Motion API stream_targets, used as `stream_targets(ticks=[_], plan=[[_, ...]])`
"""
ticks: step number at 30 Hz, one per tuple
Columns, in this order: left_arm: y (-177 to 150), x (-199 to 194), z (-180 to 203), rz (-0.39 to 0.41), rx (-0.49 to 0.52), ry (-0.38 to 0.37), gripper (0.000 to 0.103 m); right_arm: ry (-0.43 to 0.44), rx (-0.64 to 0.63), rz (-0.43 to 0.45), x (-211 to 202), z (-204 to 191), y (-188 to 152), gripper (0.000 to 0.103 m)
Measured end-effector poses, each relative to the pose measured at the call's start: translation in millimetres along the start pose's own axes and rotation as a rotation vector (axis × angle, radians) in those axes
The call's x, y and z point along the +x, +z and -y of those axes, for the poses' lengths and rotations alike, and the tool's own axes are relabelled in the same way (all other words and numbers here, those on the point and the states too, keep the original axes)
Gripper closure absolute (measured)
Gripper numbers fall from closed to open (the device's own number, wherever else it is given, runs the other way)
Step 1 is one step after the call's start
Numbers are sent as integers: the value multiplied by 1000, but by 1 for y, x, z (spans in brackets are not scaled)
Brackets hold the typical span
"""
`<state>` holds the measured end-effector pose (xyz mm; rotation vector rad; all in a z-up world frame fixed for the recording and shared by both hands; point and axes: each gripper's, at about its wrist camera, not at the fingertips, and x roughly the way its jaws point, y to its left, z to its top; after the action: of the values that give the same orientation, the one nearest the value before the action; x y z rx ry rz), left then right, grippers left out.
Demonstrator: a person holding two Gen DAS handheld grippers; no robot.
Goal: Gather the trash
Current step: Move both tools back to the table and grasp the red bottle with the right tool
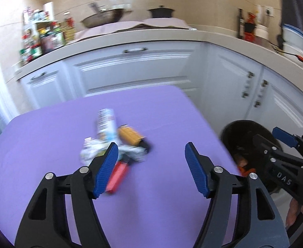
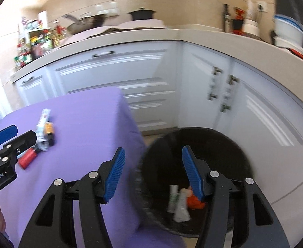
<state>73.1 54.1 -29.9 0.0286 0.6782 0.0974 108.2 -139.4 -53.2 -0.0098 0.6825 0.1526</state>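
Black bin [image 2: 224, 142], crumpled wrappers [image 2: 178, 202] inside.

A small heap of litter lies near the middle of the purple-covered table [image 1: 58, 128]: a crumpled white printed wrapper [image 1: 106, 124], an orange ribbed cylinder with a black end [image 1: 130, 135] lying on its side against it, and a flat red packet [image 1: 118, 174] just beside them on the near side. Off the table's edge, on the floor, stands a round black bin [image 2: 224, 144], holding a white tube [image 2: 173, 196], a pale crumpled wrapper [image 2: 181, 208] and an orange scrap [image 2: 195, 201].
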Motion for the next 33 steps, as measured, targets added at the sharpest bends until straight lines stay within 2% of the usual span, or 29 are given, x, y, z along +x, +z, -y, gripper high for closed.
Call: stream_targets(ticks=[7,17,25,33], plan=[[-19,-14,-66,-21,-85,104,35,101,-89,-4,-1,-64,3,46],[-43,-27,-132,-36,-165,194,34,215,-208,-42,4,-155,-5,46],[-59,-37,-181,-45,-217,264,34,213,-248,-103,21,-196,-11,46],[-73,-47,-223,-53,-261,324,34,158,-265,-142,32,-211,-18,46]])
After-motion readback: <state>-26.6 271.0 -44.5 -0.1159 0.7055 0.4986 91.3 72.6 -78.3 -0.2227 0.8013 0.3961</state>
